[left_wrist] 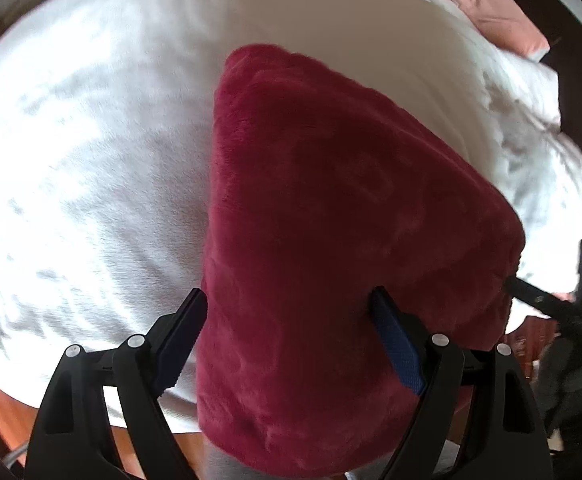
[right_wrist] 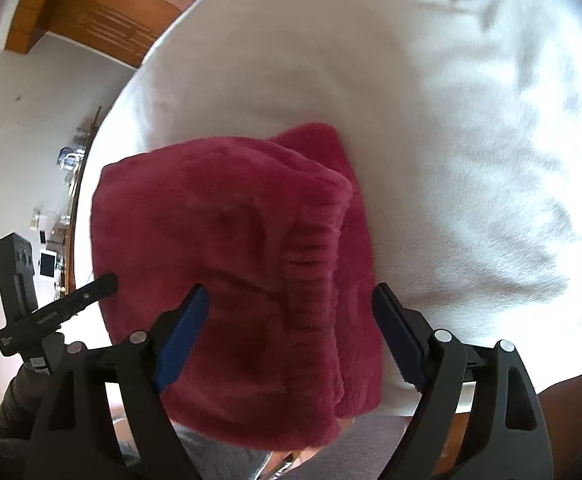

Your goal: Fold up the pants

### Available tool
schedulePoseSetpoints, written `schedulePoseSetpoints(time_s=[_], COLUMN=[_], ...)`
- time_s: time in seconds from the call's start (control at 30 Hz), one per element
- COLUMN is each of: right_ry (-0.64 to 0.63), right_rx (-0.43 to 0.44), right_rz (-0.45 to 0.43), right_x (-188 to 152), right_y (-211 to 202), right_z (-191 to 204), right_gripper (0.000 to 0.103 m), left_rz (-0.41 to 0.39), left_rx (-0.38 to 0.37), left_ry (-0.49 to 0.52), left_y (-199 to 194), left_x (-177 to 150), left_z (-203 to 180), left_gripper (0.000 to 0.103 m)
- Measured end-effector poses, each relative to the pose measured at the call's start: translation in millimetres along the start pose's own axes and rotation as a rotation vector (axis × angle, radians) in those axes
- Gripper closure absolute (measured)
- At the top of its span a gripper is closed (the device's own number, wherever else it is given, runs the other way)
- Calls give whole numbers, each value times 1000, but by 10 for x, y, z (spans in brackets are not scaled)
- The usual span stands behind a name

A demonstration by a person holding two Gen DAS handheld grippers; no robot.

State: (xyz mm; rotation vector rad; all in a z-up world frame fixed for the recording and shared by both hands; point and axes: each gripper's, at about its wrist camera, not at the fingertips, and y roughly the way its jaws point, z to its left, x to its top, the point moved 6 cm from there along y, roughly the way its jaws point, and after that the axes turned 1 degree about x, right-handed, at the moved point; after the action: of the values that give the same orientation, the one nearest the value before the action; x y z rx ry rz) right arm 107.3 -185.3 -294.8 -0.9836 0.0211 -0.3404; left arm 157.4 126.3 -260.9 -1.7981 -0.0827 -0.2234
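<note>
Both grippers, left gripper (left_wrist: 287,334) and right gripper (right_wrist: 289,334), are seen with jaws wide open, nothing gripped. Red fleece pants (left_wrist: 331,220), already folded thick, are lying on the white bed (left_wrist: 91,160), long axis pointing away; both jaws straddle the near end.

We see deep red, plush fleece pants (left_wrist: 331,240) (right_wrist: 231,272), folded into a thick layered bundle, ribbed elastic waistband showing along one doubled edge, near end hanging over the edge of the white surface, far end resting on it
</note>
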Motion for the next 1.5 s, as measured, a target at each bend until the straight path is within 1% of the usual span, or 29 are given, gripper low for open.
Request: schedulePoseSetpoints(time_s=[0.07, 0.17, 0.23, 0.33, 0.47, 0.63, 0.9, 0.97, 1.03, 1.07, 1.13, 1.23, 1.27, 1.37, 1.47, 1.5], right_ry=[21, 39, 53, 75, 86, 92, 76, 78, 85, 84, 71, 50, 45, 33, 27, 23], right_rx=[-4, -2, 5, 32, 54, 83, 82, 91, 120, 132, 135, 145, 148, 154, 160, 163], right_rz=[9, 20, 25, 24, 56, 106, 145, 151, 160, 164, 166, 173, 174, 169, 153, 149], right_x=[-5, 7, 13, 19, -5, -12, 40, 55, 79, 82, 115, 149, 159, 132, 140, 53], right_y=[51, 137, 185, 240, 332, 462, 596, 644, 673, 673, 675, 668, 661, 580, 531, 411], right_z=[-51, -85, -122, -199, -305, -335, -196, -104, -62, -30, -22, 42, 67, 67, 135, 31], right_gripper=[18, 18, 13, 9, 6, 3, 4, 10, 24, 27, 34, 43, 45, 50, 53, 54], left_rz=[12, 30, 42, 59, 89, 111, 141, 143, 144, 144, 133, 109, 101, 86, 72, 65], left_rx=[-29, -55, -82, -125, -156, -187, -251, -263, -270, -272, -273, -285, -282, -269, -259, -254], left_ry=[-4, 1, -7, -30, -67, -92, -187, -209, -224, -231, -235, -234, -229, -213, -211, -213], left_y=[37, 110, 152, 233, 320, 404, 524, 575, 590, 583, 557, 460, 409, 306, 189, 140], left_x=[32, 63, 64, 72, 61, 76, 14, 50, 56, 53, 55, 28, 21, 6, -39, -52], left_z=[44, 45, 37, 78, 125, 158, 285, 242, 198, 189, 166, 114, 85, 43, 9, -20], left_gripper=[16, 15, 14, 10, 5, 5, 5, 5, 5, 5, 5, 19, 24, 33, 39, 40])
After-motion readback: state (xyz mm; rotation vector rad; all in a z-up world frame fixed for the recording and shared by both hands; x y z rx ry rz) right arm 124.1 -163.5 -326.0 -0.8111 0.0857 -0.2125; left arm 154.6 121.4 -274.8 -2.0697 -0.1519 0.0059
